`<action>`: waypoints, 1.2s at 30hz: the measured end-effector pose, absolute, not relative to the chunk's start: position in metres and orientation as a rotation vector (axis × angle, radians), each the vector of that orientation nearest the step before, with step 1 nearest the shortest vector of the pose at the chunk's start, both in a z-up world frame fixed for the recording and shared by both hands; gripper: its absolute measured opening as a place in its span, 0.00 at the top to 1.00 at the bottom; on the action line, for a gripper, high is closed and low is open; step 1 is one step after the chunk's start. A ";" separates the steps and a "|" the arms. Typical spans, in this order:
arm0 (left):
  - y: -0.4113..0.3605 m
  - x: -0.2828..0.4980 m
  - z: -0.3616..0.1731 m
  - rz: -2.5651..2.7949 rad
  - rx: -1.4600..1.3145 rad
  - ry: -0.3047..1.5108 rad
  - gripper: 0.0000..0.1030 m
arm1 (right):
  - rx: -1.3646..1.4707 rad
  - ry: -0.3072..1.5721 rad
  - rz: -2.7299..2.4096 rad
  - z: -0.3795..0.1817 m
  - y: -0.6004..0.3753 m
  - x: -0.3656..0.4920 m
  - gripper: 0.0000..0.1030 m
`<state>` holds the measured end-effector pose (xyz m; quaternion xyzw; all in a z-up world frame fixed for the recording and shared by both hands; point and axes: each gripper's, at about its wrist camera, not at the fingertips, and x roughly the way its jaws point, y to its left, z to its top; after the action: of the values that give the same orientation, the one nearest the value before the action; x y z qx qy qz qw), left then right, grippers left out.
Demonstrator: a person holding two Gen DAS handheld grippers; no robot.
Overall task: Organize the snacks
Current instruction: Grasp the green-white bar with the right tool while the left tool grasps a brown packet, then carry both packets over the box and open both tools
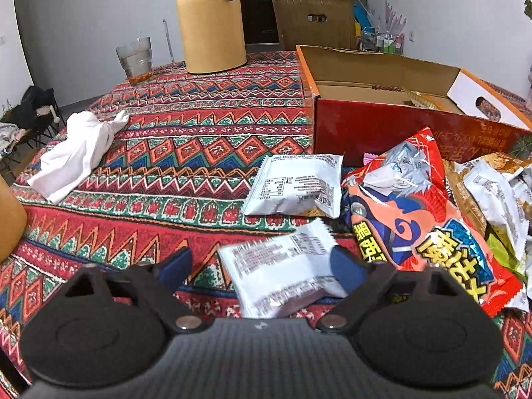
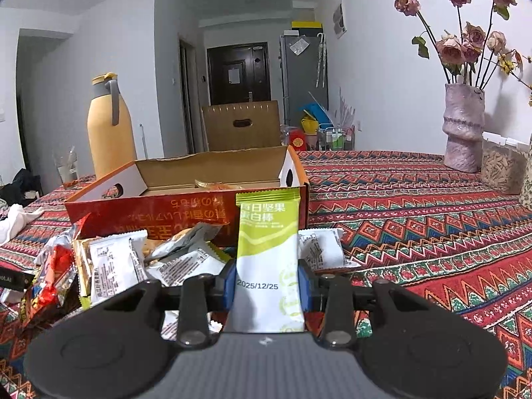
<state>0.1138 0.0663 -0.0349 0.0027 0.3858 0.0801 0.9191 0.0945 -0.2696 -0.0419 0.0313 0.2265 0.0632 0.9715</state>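
A white snack packet lies blurred on the patterned tablecloth between the fingers of my left gripper. Its right pad is at the packet's edge and its left pad stands clear, so the gripper is open. Beyond it lie another white packet and a big orange-red bag on a pile of snacks. My right gripper is shut on an upright green-and-white bar packet. Behind it stands the open red cardboard box, whose red wall also shows in the left wrist view, with a snack inside.
A yellow thermos jug and a glass stand at the table's far side, and a white cloth lies to the left. A vase of dried roses and a clear container stand at the right.
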 end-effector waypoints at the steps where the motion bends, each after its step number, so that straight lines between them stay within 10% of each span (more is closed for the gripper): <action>1: 0.067 0.112 -0.034 0.155 0.000 0.791 0.27 | 0.064 0.458 0.129 -0.042 -0.270 0.095 0.65; 13: 0.065 0.094 -0.022 0.130 -0.017 0.722 0.62 | 0.068 0.460 0.130 -0.042 -0.270 0.096 0.65; 17: 0.066 0.086 -0.014 0.127 -0.030 0.687 0.89 | 0.067 0.456 0.131 -0.042 -0.270 0.095 0.65; 36: 0.055 0.075 0.029 0.095 -0.017 0.531 0.89 | 0.057 0.403 0.152 -0.022 -0.265 0.086 0.65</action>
<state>0.0745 0.0549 0.0292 -0.0083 0.2621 0.0467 0.9639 0.0865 -0.2653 -0.0222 0.0280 0.1997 0.0756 0.9765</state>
